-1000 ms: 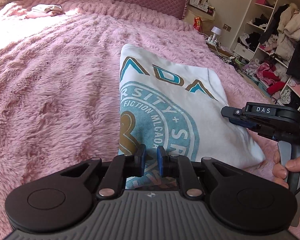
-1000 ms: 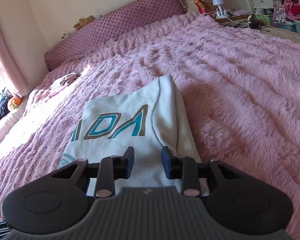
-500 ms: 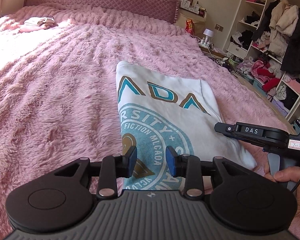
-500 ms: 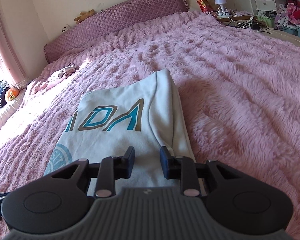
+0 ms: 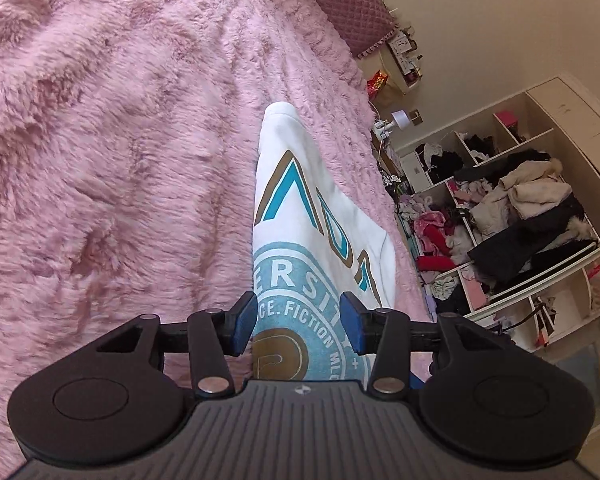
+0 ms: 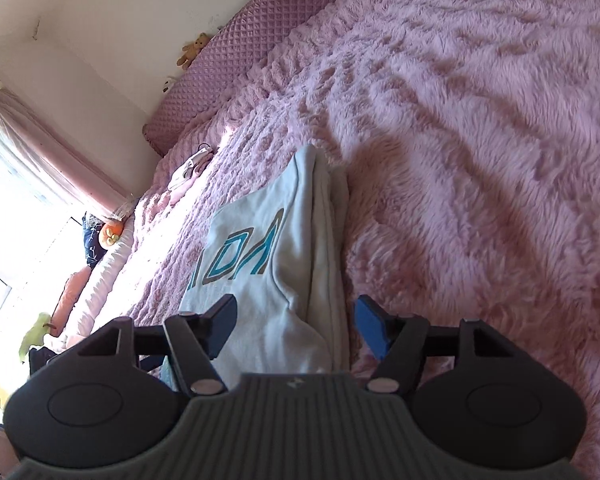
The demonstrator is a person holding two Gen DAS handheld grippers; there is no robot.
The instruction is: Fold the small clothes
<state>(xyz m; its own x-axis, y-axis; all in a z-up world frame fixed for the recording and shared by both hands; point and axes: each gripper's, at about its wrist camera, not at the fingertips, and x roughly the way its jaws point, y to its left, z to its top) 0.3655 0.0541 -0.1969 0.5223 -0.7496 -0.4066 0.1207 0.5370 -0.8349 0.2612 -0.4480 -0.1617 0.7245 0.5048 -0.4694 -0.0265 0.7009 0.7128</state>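
White shirt (image 5: 300,216) lies partly folded on the big pink bed (image 5: 120,160)

The bed's fluffy blanket is the biggest thing, and the shirt sits flat on it with its sides tucked in, so it looks like a long strip. Its long way runs from near the grippers up toward the purple headboard (image 6: 260,28), with the brown and blue letters at the far end and the round blue badge at the near end. I think the side folds are done and the next step is folding it in half the long way. For that, each gripper must grab a near corner and carry it to the far end. The left gripper (image 5: 298,328) has its fingers spread wide, holding nothing. The right gripper (image 6: 296,328) is spread wide too, over the shirt's near edge
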